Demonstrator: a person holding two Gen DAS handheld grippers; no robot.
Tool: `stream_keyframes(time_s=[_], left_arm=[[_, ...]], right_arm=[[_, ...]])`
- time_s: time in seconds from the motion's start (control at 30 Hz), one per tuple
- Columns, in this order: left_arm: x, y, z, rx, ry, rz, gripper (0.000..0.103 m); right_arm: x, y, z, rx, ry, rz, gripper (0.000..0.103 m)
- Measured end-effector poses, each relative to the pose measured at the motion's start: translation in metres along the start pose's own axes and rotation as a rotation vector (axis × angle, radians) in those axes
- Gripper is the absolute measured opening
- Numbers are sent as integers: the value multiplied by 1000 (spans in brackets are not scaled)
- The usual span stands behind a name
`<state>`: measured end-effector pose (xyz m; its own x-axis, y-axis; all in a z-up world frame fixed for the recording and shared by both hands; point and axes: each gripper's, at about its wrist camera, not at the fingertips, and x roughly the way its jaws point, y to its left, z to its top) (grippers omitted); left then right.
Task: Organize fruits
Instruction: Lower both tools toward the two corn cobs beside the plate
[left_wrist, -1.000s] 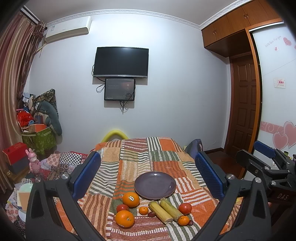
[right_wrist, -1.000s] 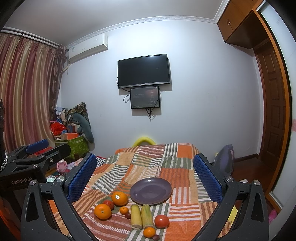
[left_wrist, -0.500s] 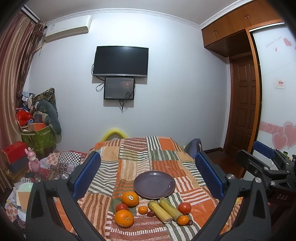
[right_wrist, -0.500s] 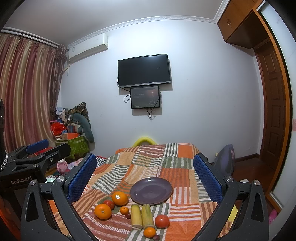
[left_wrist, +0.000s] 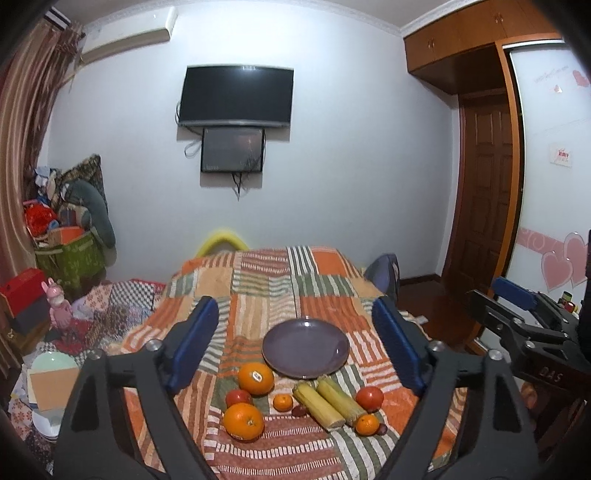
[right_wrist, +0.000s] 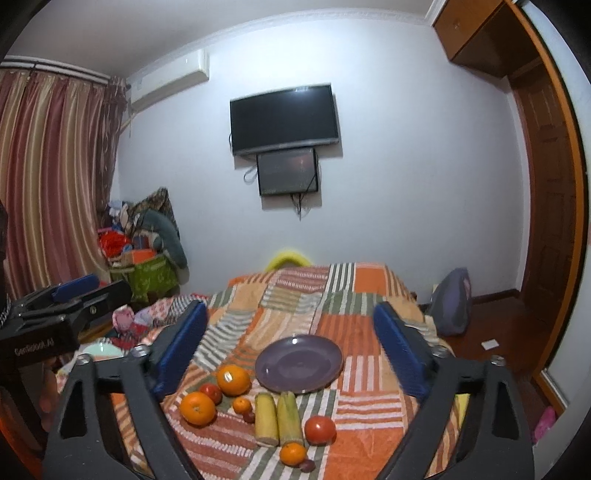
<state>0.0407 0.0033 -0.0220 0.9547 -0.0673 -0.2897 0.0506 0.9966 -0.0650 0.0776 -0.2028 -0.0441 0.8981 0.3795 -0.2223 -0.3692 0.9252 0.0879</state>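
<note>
— What is laid out on the patchwork cloth (left_wrist: 266, 291)?
— An empty purple plate (left_wrist: 306, 348) is set mid-cloth. Just in front of it, two corn cobs (left_wrist: 327, 402) are laid side by side; two large oranges (left_wrist: 255, 377), two tomatoes (left_wrist: 369, 398), two small tangerines (left_wrist: 283, 402) and two dark small fruits (left_wrist: 298, 410) are scattered around them.
— And the grippers?
— The left gripper (left_wrist: 295, 347) and right gripper (right_wrist: 291, 350) are held above the near edge, jaws apart and just narrowed, nothing gripped between them.
— Is anything in the way?
— Nothing is seen between fruit and plate. A television (right_wrist: 283, 119) is mounted on the far wall, clutter (right_wrist: 147, 240) piled left.
</note>
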Motion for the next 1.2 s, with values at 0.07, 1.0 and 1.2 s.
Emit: stream_keyframes(time_s=[0.07, 1.0, 1.2], left_arm=[[10, 3, -2, -4, 35, -8, 74], [182, 16, -85, 12, 510, -63, 66], [201, 14, -104, 40, 567, -64, 66]], right_arm=[[8, -4, -5, 0, 35, 12, 77], [140, -40, -93, 22, 551, 132, 40], [160, -38, -112, 25, 641, 172, 36]])
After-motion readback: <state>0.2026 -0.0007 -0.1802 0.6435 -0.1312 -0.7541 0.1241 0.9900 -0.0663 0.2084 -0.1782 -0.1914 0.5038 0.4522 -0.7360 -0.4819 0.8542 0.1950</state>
